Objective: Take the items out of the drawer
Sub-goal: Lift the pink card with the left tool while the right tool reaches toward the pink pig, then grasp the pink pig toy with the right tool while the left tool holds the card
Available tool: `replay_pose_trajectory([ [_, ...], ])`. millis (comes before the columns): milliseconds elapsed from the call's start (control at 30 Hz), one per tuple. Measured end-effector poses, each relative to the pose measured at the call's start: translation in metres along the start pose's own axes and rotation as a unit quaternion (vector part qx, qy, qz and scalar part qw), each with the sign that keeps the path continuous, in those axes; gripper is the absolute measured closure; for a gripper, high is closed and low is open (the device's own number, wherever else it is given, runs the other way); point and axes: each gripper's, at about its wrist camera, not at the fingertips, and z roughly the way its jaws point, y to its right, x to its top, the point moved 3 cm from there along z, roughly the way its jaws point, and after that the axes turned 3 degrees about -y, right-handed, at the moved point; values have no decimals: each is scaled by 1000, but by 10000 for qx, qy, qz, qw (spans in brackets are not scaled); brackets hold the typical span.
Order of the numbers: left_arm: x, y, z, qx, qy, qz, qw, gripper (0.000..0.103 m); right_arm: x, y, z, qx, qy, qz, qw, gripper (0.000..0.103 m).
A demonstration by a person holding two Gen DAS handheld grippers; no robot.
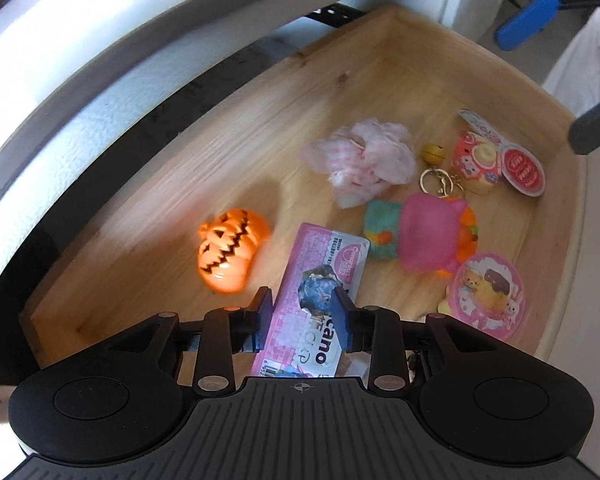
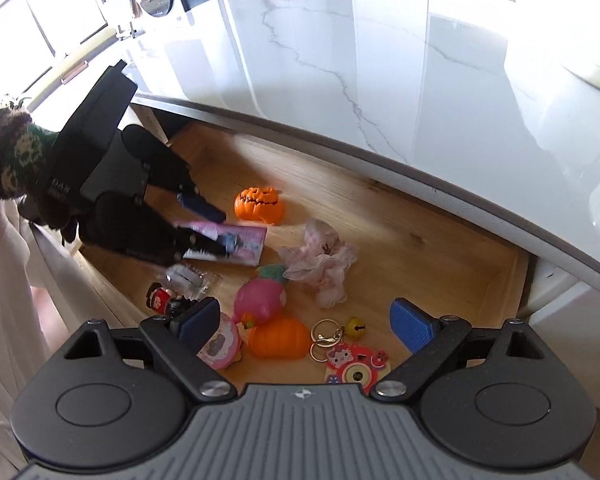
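Note:
The wooden drawer [image 1: 380,40] stands pulled out with small toys on its floor. My left gripper [image 1: 304,316] is shut on a long pink printed package [image 1: 324,252], one blue pad on each long edge, and holds it tilted. The right wrist view shows the same grip: the left gripper [image 2: 224,232] holds the pink package [image 2: 248,246] at the drawer's [image 2: 420,264] left end. My right gripper [image 2: 304,316] hangs wide open over the toys at the drawer's front, holding nothing. One of its blue fingertips [image 1: 524,20] shows at the top right of the left wrist view.
In the drawer lie a jack-o'-lantern [image 2: 260,204], a pink scrunchie [image 2: 324,264], a pink squishy toy [image 2: 260,300], a second pumpkin [image 2: 278,338], a round pink badge [image 2: 220,344], a keyring charm [image 2: 356,368] and a small bottle figure [image 2: 162,300]. A marble counter [image 2: 380,60] overhangs the drawer's back.

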Motion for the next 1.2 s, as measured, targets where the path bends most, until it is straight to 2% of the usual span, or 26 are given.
replay_pose_trajectory([
  [133, 1, 5, -4, 98, -67, 143, 9998, 66, 19, -3, 25, 133, -519, 45, 9986, 10],
  [200, 0, 9, -5, 105, -116, 272, 9995, 67, 27, -8, 45, 184, -875, 192, 9958, 14],
  [300, -6, 11, -8, -64, -155, 356, 9992, 67, 33, -23, 80, 123, -1334, 113, 9909, 26],
  [367, -7, 11, -9, -148, -169, 422, 9989, 67, 36, -30, 103, -82, -1699, 14, 9854, 41],
  [433, -8, 13, -9, -155, -189, 513, 9984, 67, 39, -30, 118, -57, -1992, 135, 9798, 50],
  [467, -9, 15, -9, -136, -190, 595, 9980, 67, 41, -29, 121, 21, -2032, 166, 9790, 59],
  [500, -9, 17, -10, -95, -158, 706, 9973, 67, 42, -30, 123, 89, -2063, 153, 9783, 60],
  [700, -9, 33, -11, -22, 1, 1245, 9922, 67, 39, -34, 114, -17, -1896, 5, 9819, 61],
  [900, -9, 47, -11, -252, -95, 1662, 9857, 66, 29, -17, 89, 21, -1730, 427, 9840, 61],
  [1033, -8, 47, -11, -134, -100, 1733, 9847, 65, 24, -9, 74, -42, -1570, 586, 9858, 61],
  [1100, -7, 49, -10, 12, -68, 1809, 9835, 63, 20, -5, 72, -47, -1548, 691, 9855, 61],
  [1200, -4, 48, -8, 38, -49, 1749, 9846, 63, 16, 5, 74, -73, -1570, 802, 9843, 61],
])
